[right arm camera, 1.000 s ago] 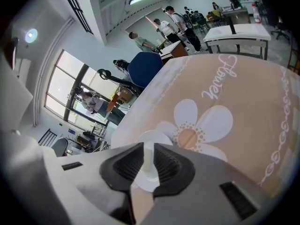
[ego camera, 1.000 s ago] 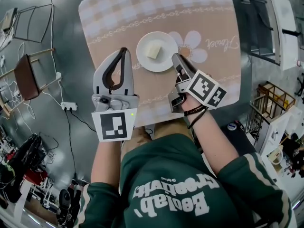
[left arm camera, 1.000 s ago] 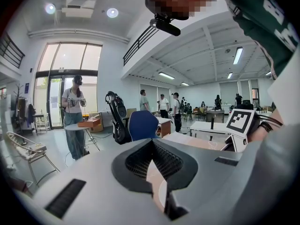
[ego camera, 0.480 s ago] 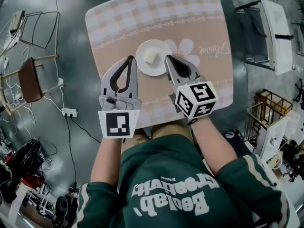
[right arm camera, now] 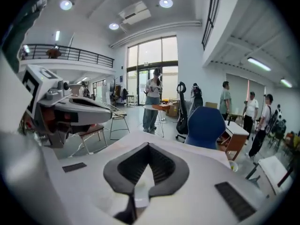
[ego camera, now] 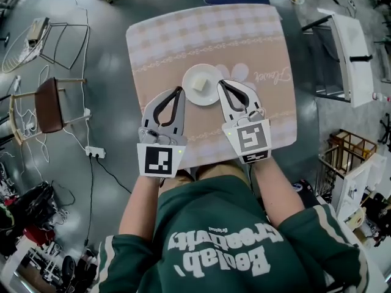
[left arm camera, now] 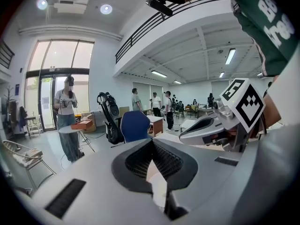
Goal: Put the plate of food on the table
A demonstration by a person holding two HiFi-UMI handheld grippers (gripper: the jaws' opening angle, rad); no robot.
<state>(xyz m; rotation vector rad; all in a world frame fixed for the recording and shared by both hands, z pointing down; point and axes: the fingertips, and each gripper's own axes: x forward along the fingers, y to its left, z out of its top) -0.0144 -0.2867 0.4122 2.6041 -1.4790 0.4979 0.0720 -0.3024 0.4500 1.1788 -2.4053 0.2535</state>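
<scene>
Hovering over the near left of the tabletop [ego camera: 159, 41], the left claw [ego camera: 179, 91] is keeping its jaws pressed together with nothing between them, its tip just beside the plate's left edge. In the middle, the plate [ego camera: 190, 91] is sitting flat on the checked cloth with the pale piece of food [ego camera: 199, 83] on it, and neither claw appears to be touching it. On the right, the right claw [ego camera: 222, 84] is holding its jaws fully together and empty, with its marker cube facing up. A second ago this claw was rolled onto its side at the plate's right rim with its jaws partly apart. Now it is sitting upright and clear of the plate, while the left claw is looking much as it did, closed. Judging from this, the plate is already delivered and the person is drawing both claws away.
</scene>
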